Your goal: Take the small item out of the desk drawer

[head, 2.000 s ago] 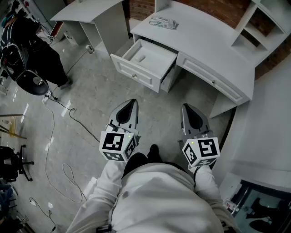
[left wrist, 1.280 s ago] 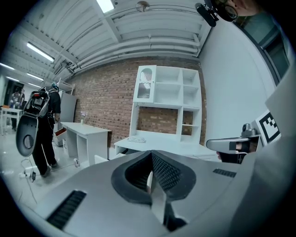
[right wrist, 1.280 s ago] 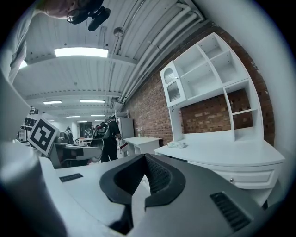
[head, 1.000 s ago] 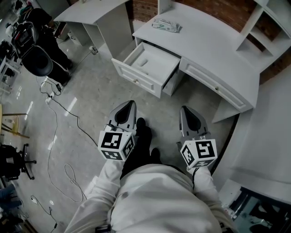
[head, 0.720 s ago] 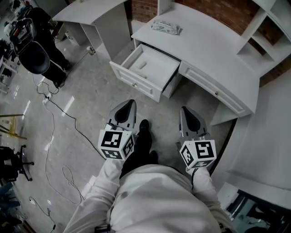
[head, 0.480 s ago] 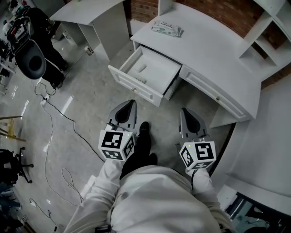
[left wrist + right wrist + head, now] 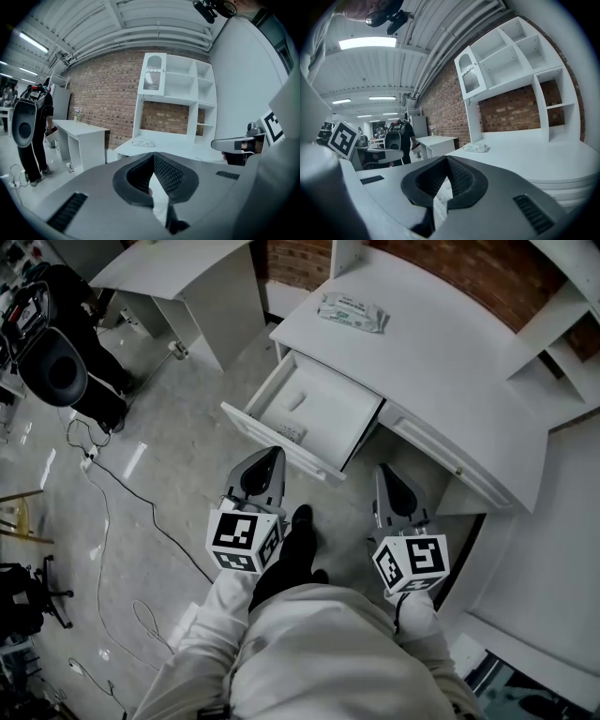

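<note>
Two tongs, the left tongs (image 7: 270,457) and the right tongs (image 7: 382,472), were closed with nothing between them, held over the floor (image 7: 183,460) near the open drawer (image 7: 333,420). The small item (image 7: 295,401) lay inside that drawer, under the tabletop (image 7: 441,352).

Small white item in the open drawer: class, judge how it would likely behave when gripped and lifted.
The small item is slight against the drawer, so probably light. It lies flat and oblong, so it seems unlikely to roll. Its stiffness cannot be told; it shows too small.
</note>
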{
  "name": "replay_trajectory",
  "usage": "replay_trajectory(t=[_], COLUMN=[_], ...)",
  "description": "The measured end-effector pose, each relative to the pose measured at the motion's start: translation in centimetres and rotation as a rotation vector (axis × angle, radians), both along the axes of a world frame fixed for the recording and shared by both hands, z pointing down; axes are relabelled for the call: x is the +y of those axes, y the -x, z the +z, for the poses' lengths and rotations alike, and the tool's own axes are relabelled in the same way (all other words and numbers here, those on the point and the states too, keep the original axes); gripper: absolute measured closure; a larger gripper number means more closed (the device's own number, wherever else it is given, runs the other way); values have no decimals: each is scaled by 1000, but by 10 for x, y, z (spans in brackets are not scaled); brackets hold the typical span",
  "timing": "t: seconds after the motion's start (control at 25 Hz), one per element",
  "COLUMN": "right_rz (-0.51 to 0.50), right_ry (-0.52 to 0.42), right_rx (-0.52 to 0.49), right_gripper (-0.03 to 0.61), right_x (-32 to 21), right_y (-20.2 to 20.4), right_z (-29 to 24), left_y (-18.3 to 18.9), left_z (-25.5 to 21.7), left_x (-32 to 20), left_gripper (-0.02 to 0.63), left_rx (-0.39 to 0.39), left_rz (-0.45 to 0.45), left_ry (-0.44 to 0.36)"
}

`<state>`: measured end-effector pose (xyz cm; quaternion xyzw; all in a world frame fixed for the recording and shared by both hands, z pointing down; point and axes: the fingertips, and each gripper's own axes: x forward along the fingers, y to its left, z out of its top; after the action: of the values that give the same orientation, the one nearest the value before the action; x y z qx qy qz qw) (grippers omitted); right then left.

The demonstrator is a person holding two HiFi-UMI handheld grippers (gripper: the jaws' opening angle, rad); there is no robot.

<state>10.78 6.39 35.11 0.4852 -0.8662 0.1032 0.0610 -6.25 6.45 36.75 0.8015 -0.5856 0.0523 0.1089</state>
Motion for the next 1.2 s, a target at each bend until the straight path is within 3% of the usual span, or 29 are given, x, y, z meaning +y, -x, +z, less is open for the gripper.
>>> replay_trajectory(t=[0.64, 1.2], right_rz=[61, 116], right_ry=[5, 0], right_rx=[16, 7], right_gripper=[551, 551], right_x=[-105, -139], right_y=[59, 65], right_z=[-8, -15], left_y=[55, 78], left_z=[7, 20], left_x=[-116, -158], left_gripper=[595, 595], left_rx=[11, 22], left_rz=[66, 72], left_ry=[22, 50])
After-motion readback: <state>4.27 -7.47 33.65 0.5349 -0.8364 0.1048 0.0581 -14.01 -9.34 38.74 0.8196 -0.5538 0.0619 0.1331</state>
